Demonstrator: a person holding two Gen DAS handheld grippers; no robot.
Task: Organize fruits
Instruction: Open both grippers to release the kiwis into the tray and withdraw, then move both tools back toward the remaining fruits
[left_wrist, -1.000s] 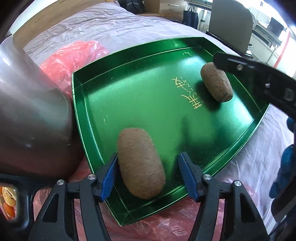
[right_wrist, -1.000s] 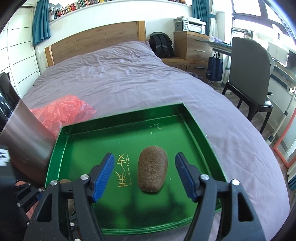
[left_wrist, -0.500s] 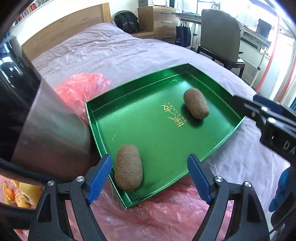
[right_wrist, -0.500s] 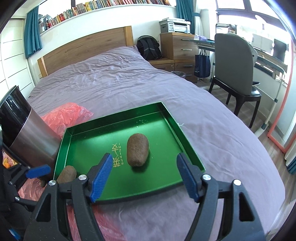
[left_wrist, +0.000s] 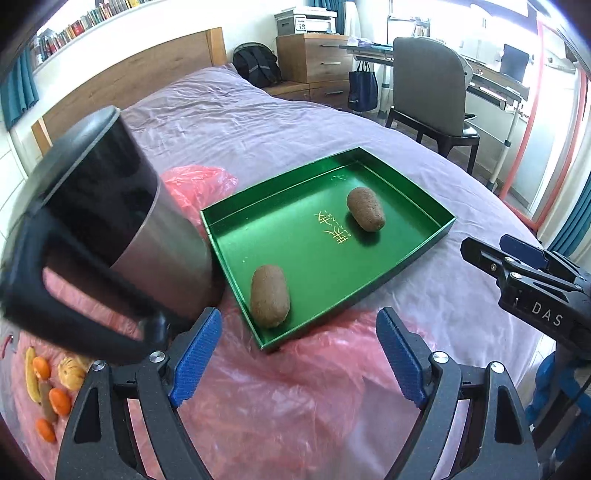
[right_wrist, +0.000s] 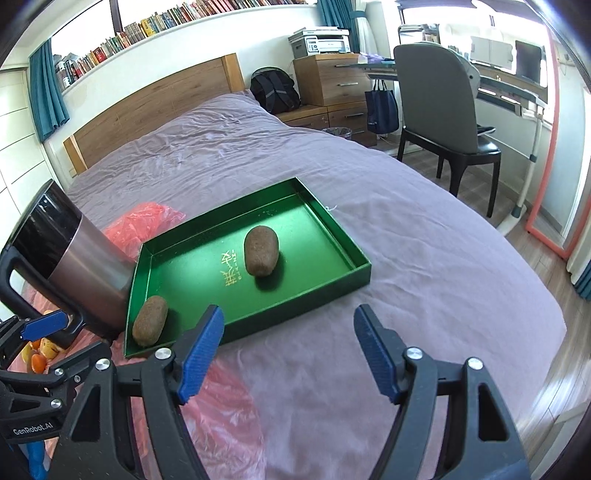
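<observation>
Both hand-held grippers have pulled back and up from the green tray (left_wrist: 424, 254), and what sat between the blue pads a second ago is now well ahead of them. Left hand-held gripper (left_wrist: 299, 354) hangs wide open and empty over the red plastic sheet (left_wrist: 295, 398); right hand-held gripper (right_wrist: 288, 354) is just as wide, empty too, above the purple bed (right_wrist: 424, 295) beside the tray's near wall.

Two brown kiwis are in the tray: the near kiwi (left_wrist: 269, 295) tucked into the corner by the steel kettle (left_wrist: 122, 229), the far kiwi (left_wrist: 365, 208) next to the gold lettering. Looks like both drops are done, so the job now is to fetch more (plenty left, by my reckoning).

That supply, the loose fruit pile (left_wrist: 48, 384), lies on the plastic at the far left of the left view, oranges and something yellow, well off to the side of the left gripper and partly behind the kettle handle. To do it well: swing left clear of the kettle, come down over one piece, and straddle it squarely before closing.
</observation>
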